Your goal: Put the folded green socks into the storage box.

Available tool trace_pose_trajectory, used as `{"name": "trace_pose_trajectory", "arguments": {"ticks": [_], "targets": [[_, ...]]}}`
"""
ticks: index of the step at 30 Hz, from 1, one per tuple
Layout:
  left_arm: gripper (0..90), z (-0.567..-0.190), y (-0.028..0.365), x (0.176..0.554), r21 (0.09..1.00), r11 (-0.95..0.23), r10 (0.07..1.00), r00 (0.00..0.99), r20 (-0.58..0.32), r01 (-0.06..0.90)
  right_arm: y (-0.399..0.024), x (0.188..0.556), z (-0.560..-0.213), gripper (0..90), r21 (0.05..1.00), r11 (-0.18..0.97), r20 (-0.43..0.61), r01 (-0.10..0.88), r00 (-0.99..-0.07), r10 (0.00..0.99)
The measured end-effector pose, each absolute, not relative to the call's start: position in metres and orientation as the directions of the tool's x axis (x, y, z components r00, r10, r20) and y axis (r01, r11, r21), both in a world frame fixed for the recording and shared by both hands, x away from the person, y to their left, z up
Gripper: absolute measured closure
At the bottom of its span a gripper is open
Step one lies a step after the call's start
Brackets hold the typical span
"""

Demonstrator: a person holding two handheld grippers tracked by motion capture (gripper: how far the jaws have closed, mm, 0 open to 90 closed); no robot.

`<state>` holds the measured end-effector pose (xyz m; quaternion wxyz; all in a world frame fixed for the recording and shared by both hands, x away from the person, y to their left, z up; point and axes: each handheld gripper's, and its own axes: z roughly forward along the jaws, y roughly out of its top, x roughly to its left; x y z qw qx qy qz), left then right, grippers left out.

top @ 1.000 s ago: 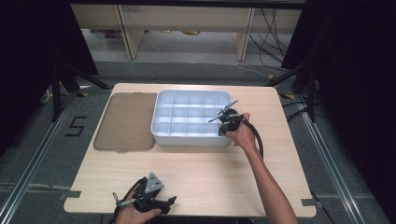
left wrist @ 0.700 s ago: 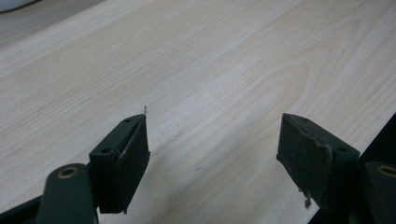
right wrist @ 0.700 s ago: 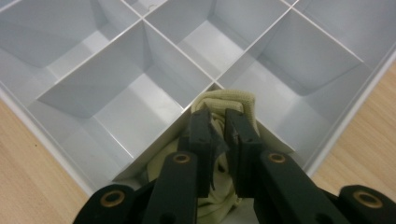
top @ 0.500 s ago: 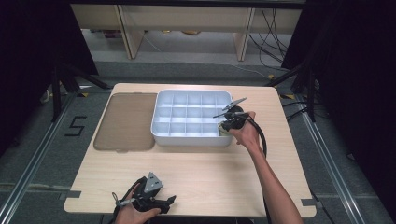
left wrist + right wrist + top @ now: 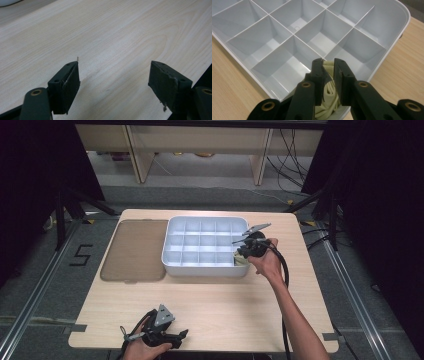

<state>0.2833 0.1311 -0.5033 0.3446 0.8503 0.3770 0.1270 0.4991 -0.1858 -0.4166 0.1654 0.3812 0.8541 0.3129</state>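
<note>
1. The cream folded cloth (image 5: 329,96) lies in the near-right corner compartment of the white divided tray (image 5: 200,270), which sits at the middle of the desk (image 5: 225,305). A brown lid (image 5: 135,250) lies flat just to the tray's left.
2. The right gripper (image 5: 328,62) hangs directly over that corner compartment and points down into it. Its fingers (image 5: 318,72) have just been opening and stand a narrow gap apart. The cloth shows through the gap and below the tips, and the pads do not appear to press on it.
3. The key relation is that the cloth is straight beneath the right fingers, inside the compartment walls, so any coming move there is vertical. Lifting clear looks free, though a loose fold could catch on a pad.
4. The cloth's folds seem to run along the gap between the fingers. Its full length is hidden by them, so I cannot tell its long axis for sure.
5. The left gripper (image 5: 182,334) rests at the desk's near edge, well apart from the tray. Its fingers (image 5: 67,82) are wide apart over bare wood, with nothing between them.
6. The right hand (image 5: 265,262) is by far the nearer to the cloth.
</note>
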Motion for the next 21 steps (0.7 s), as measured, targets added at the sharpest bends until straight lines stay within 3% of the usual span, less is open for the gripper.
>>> {"name": "trace_pose_trajectory", "arguments": {"ticks": [10, 21], "targets": [[24.1, -0.504, 0.13, 0.283, 0.687, -0.473, 0.734, 0.678, -0.039, 0.551, -0.188, 0.494, -0.412, 74.8, 0.671, 0.485, -0.019, 0.56, -0.641, 0.767], [24.1, -0.504, 0.13, 0.283, 0.684, -0.472, 0.732, 0.68, -0.049, 0.557, -0.192, 0.487, -0.407, 60.9, 0.711, 0.461, -0.012, 0.532, -0.646, 0.763]]}}
